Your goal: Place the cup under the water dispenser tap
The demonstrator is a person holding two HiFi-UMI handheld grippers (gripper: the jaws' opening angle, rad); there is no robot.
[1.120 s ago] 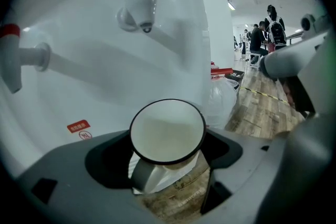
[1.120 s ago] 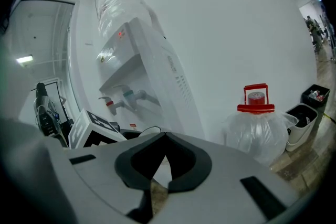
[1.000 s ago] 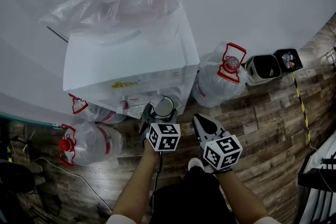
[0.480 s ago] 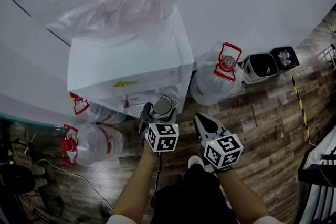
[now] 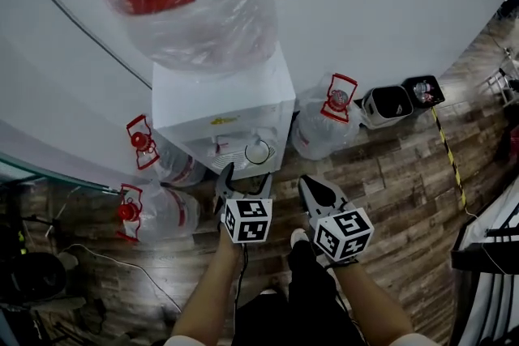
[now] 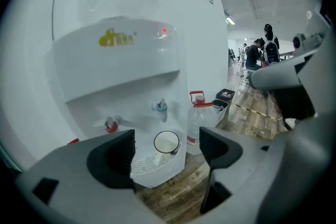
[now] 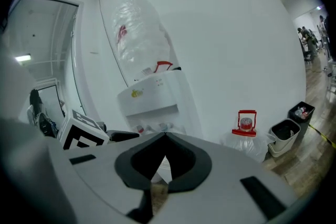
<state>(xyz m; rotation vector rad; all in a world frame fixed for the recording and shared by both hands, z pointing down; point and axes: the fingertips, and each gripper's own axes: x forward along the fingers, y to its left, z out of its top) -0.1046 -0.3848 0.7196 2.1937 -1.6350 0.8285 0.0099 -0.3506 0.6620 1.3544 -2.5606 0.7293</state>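
Observation:
A white cup [image 5: 258, 151] with a dark rim stands on the drip tray of the white water dispenser [image 5: 220, 105]. In the left gripper view the cup [image 6: 167, 142] sits below the blue tap [image 6: 161, 107], with a red tap [image 6: 111, 124] to its left. My left gripper [image 5: 243, 179] is open and empty, a short way back from the cup; the cup shows between its jaws [image 6: 167, 153] but apart from them. Beside it my right gripper [image 5: 310, 187] is shut and holds nothing; its own view shows the dispenser [image 7: 149, 99] past the closed tips [image 7: 165, 136].
Large water jugs with red caps lie on the wooden floor: one right of the dispenser [image 5: 324, 126], two to its left [image 5: 158, 156] [image 5: 158, 211]. Two small bins [image 5: 389, 103] [image 5: 423, 90] stand by the wall. Yellow-black tape [image 5: 448, 158] runs across the floor. People [image 6: 265, 52] stand far off.
The left gripper opened, let go of the cup on the drip tray and drew back from the dispenser. The head view pulled back and shows more of the dispenser and floor.

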